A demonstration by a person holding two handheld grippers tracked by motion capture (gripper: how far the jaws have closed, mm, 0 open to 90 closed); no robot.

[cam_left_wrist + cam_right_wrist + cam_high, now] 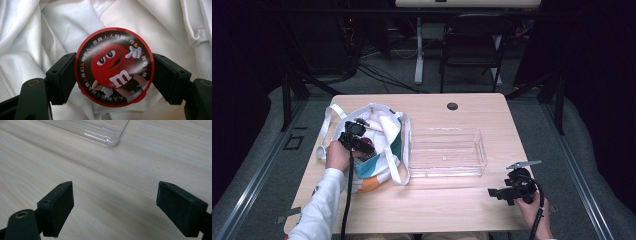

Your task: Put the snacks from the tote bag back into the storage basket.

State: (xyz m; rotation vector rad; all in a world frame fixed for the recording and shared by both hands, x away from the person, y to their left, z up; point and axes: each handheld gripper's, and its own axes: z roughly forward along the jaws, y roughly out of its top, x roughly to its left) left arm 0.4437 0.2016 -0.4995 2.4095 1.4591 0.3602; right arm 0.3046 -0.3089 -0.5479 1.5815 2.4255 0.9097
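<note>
Candy tin, round and red with a cartoon lid, sits clamped between the jaws of the left gripper, both pads pressed against its rim, down inside the white cloth bag at the left of the table. Nearer the person's side, at the right, the right gripper hangs just over the bare wood with its jaws wide apart and nothing between them. Beyond it, in the middle of the table, lies a clear plastic tray, just beside the bag. My guess is the grab is made, and the next move calls for lifting the tin straight out of the bag's folds without snagging the cloth, probably toward that tray.
</note>
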